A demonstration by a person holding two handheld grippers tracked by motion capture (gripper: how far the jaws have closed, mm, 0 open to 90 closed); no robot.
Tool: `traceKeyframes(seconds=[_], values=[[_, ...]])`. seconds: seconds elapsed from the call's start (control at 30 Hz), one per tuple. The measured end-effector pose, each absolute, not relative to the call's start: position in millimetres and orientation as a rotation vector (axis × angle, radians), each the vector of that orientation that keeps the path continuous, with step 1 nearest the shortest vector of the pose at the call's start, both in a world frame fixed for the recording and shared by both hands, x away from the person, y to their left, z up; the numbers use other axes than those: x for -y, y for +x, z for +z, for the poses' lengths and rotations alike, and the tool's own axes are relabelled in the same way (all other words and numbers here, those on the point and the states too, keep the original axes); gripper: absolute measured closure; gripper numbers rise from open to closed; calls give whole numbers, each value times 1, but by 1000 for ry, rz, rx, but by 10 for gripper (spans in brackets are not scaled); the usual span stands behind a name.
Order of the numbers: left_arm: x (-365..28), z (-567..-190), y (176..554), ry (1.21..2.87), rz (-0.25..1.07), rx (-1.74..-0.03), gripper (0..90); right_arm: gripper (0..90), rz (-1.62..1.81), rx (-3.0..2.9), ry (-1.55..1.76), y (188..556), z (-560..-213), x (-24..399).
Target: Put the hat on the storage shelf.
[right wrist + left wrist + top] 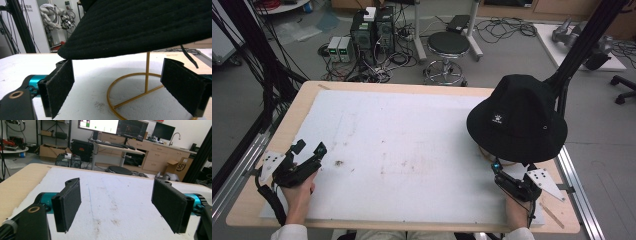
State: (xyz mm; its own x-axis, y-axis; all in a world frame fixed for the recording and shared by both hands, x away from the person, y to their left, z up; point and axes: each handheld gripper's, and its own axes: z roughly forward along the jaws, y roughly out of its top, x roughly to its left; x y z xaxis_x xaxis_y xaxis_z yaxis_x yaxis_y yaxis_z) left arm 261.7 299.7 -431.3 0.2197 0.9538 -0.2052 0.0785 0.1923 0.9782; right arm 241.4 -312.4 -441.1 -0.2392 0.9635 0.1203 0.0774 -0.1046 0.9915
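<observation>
From above we look down on the whole table (272,150); each gripper view skims low over its white sheet (120,195), the right one close under the black hat (140,27).

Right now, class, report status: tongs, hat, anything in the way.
Left tongs open, empty. Right tongs open, below black hat brim. Hat on gold stand. Nothing blocking.
</observation>
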Motion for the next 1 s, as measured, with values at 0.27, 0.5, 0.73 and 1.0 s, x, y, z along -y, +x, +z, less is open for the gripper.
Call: traceKeyframes(seconds=[0.27, 0.5, 0.73, 1.0], values=[[-300, -432, 260, 1185, 852, -1174, 246, 109, 1447, -1373, 1220, 240, -441, 315], [-299, -433, 260, 1191, 850, -1178, 247, 109, 1453, -1375, 1221, 240, -441, 315], [-301, -434, 261, 1186, 849, -1183, 248, 109, 1449, -1376, 1219, 240, -441, 315], [-302, -435, 261, 1195, 836, -1182, 246, 109, 1453, -1378, 1216, 240, -441, 315]])
